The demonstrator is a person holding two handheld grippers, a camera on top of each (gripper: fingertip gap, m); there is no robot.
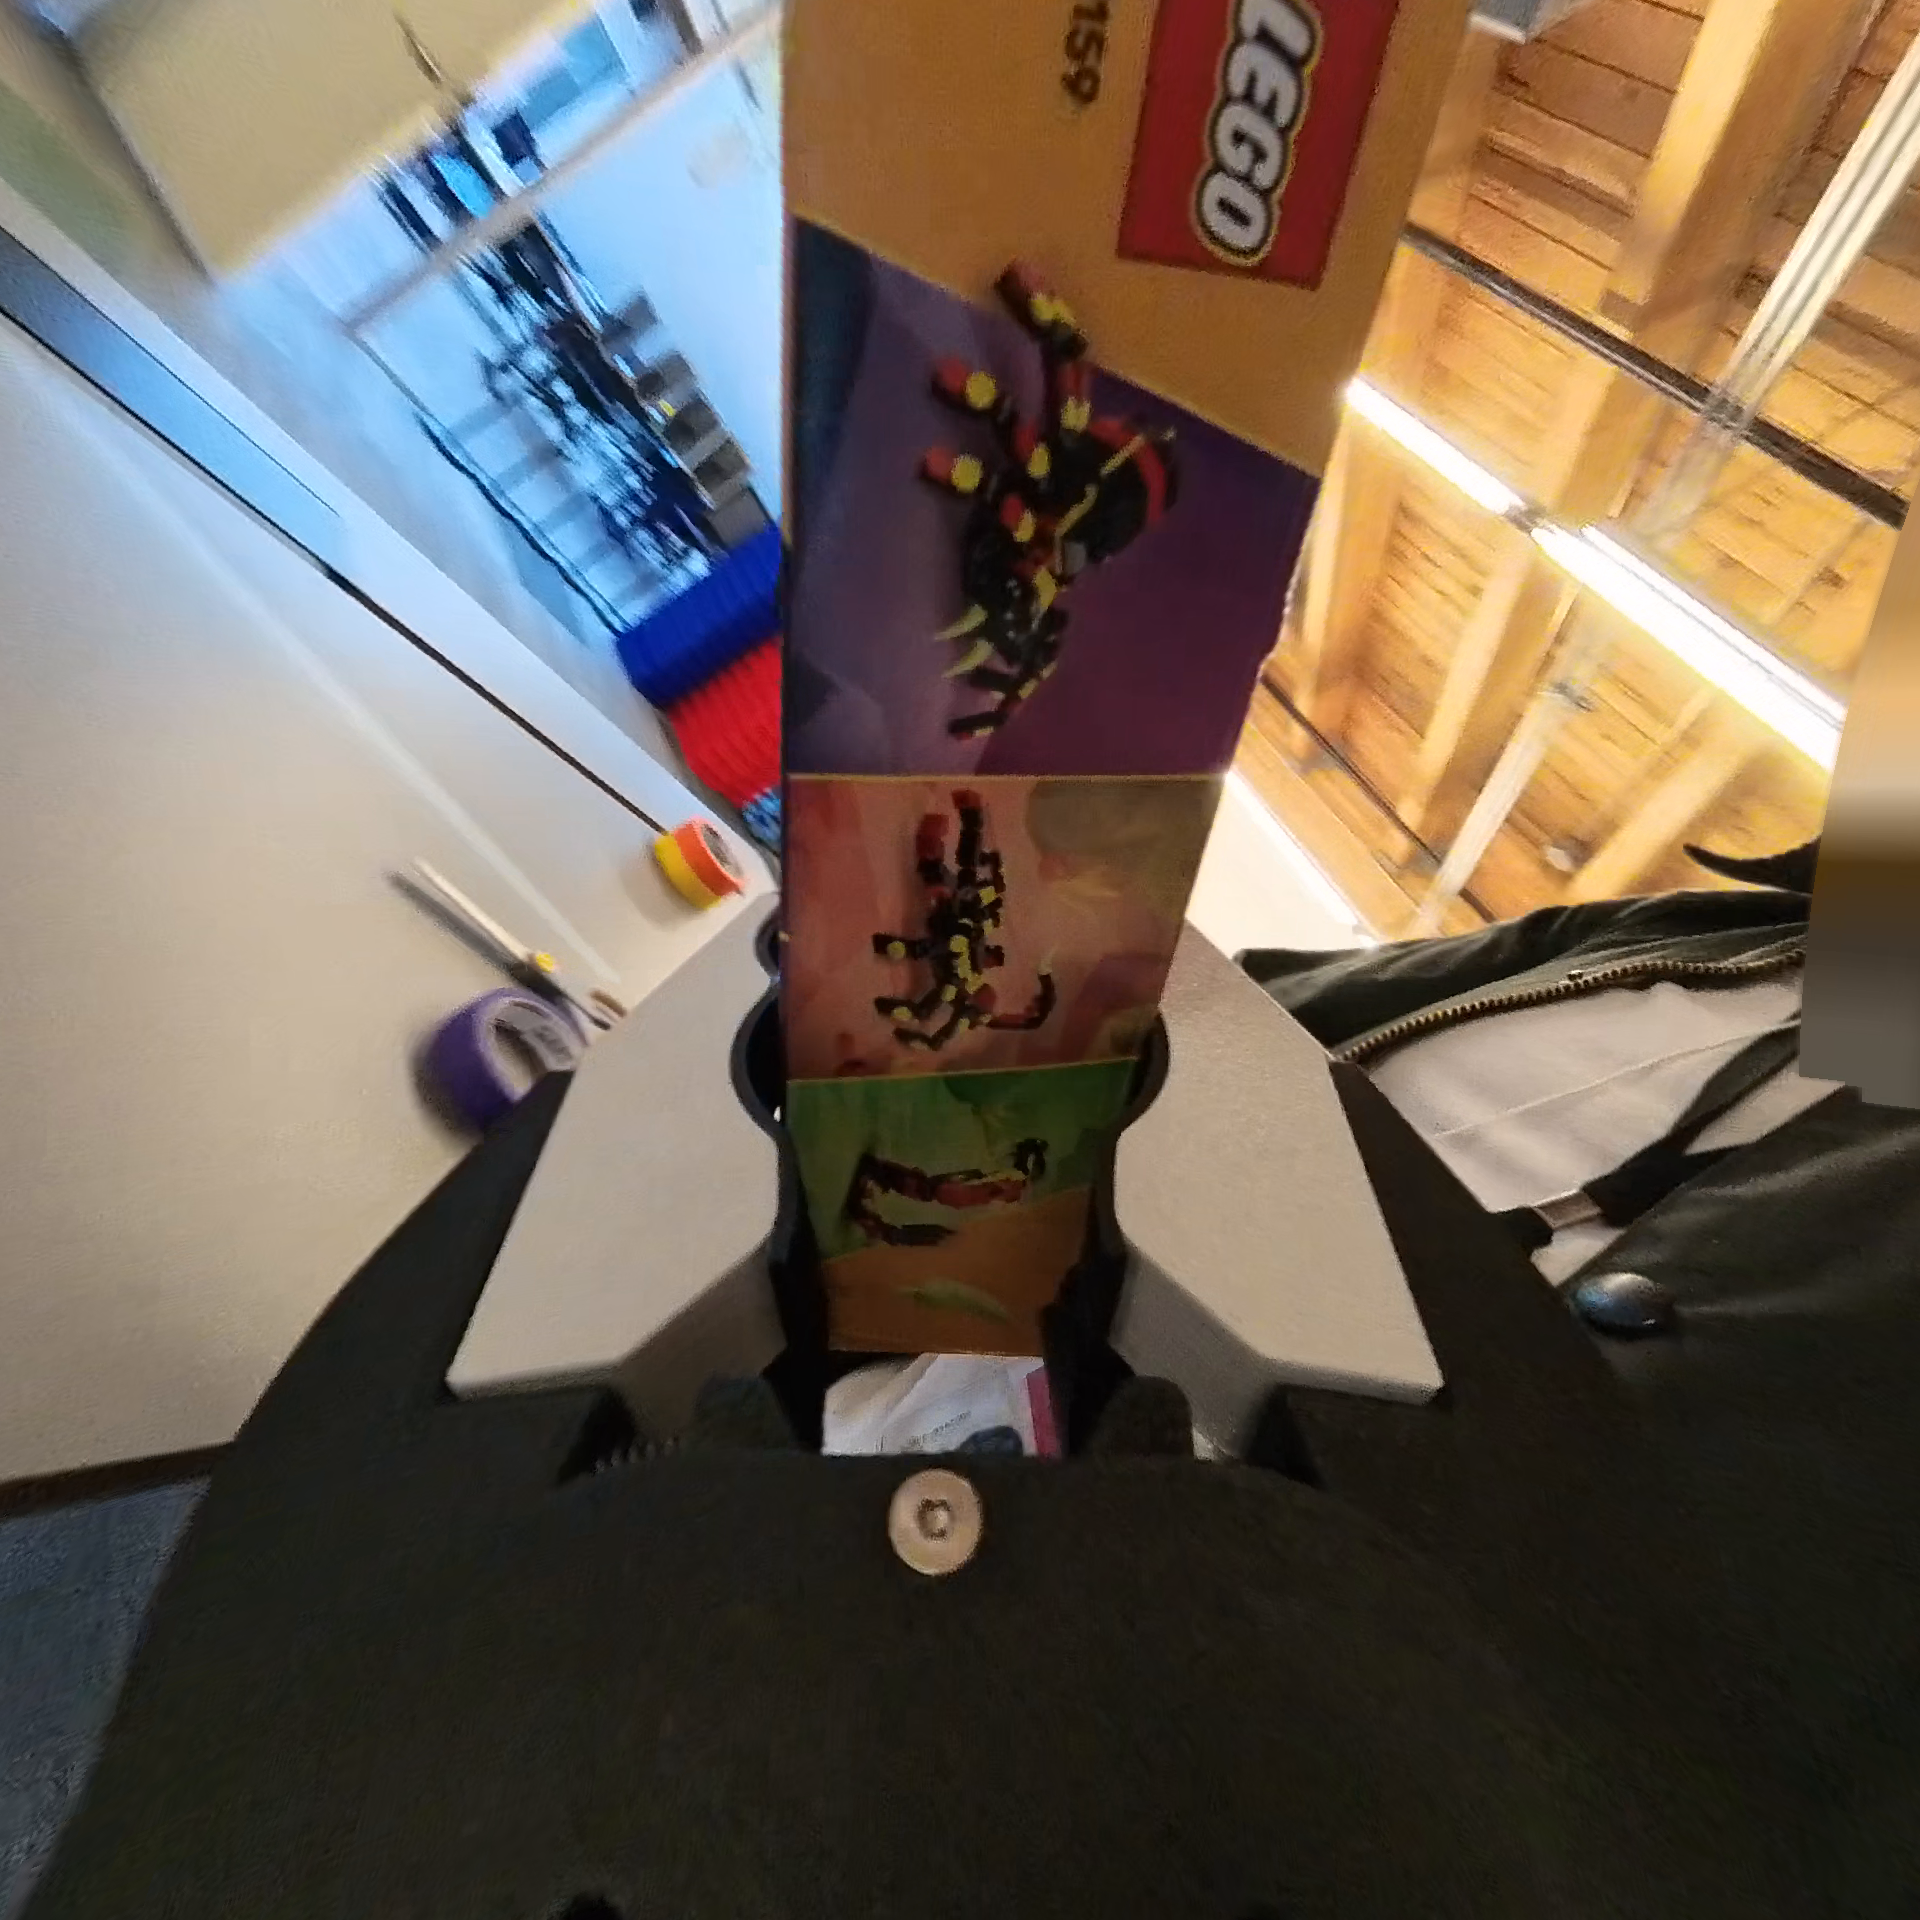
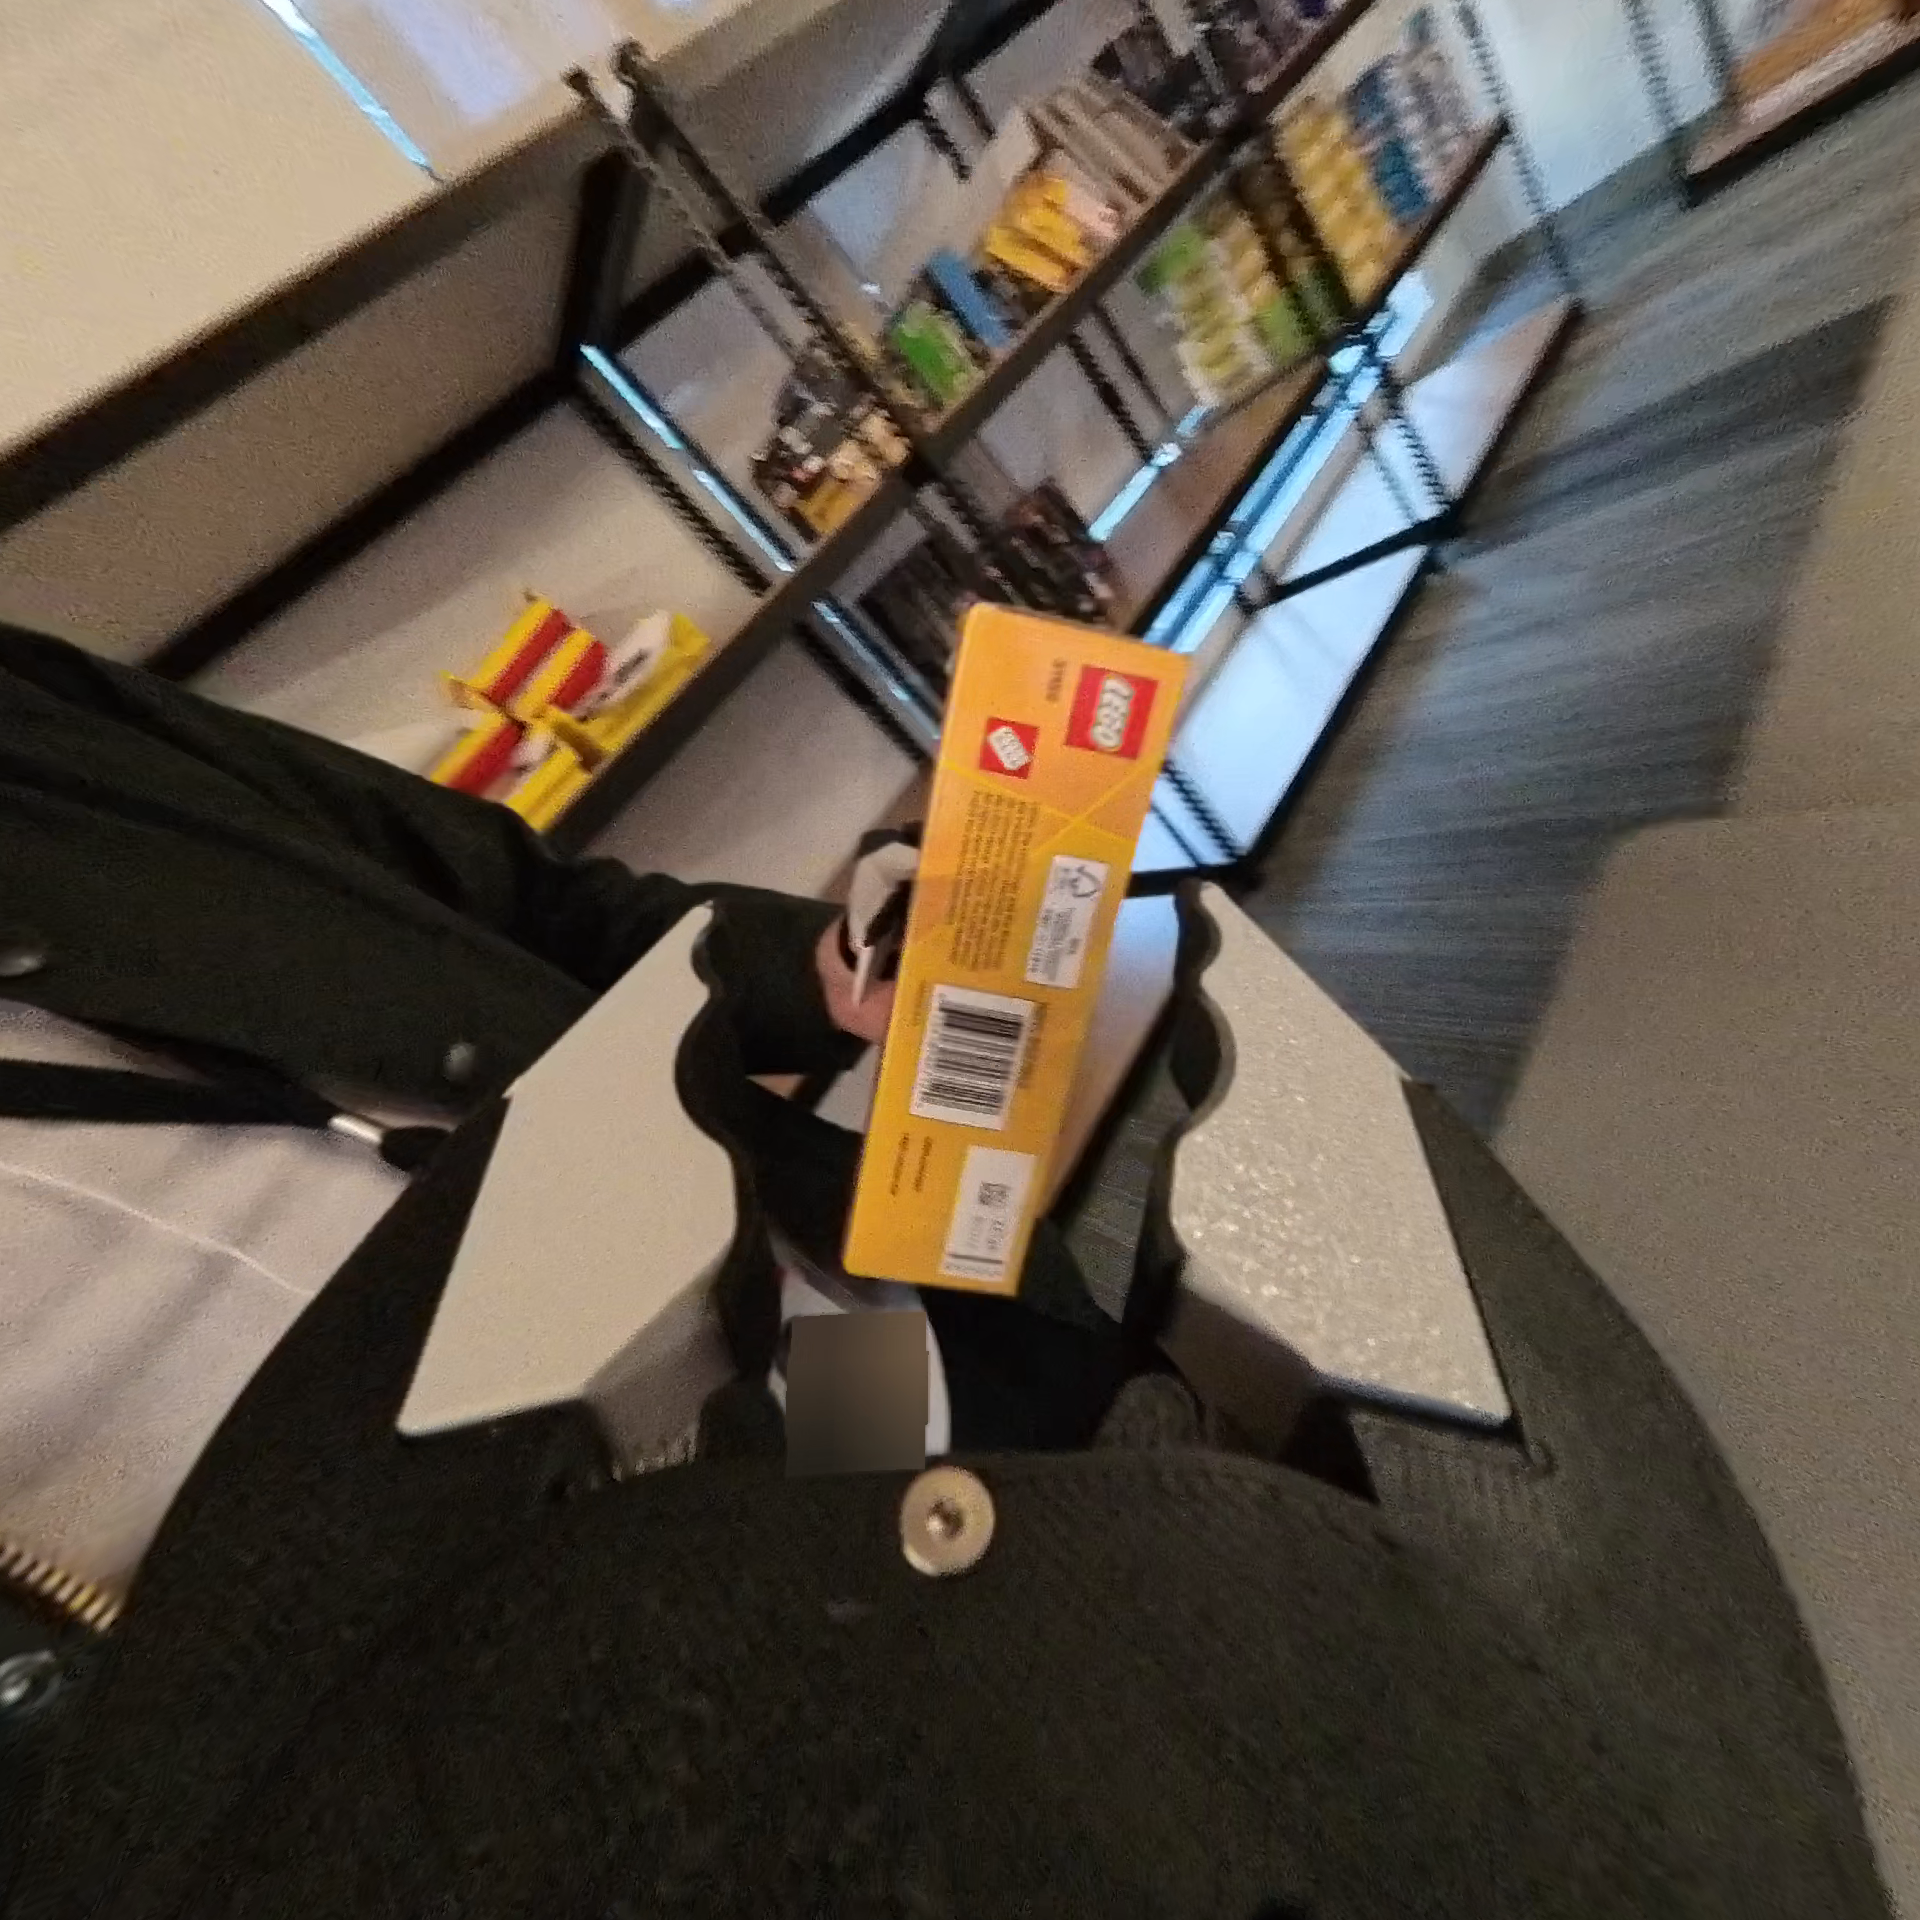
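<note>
Left hand-held gripper (image 1: pixel 951 1174): clamped on the toy box (image 1: pixel 1039 623), raised in the air.
Right hand-held gripper (image 2: pixel 951 1101): spread apart around the box, contact not discernible.
Risk: the narrow-edge grip could likely let it pivot or slip.

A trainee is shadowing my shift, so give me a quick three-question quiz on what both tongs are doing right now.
1. True or false: the left tongs are shut on the tall yellow cardboard toy box.
2. Choose one: the right tongs are A) open, B) shut on a mug, C) out of view.
3. Fill in: the tape roll lying nearest the left tongs on the white table is ____ in colour.

Key: 1 true; 2 A; 3 purple.
</note>
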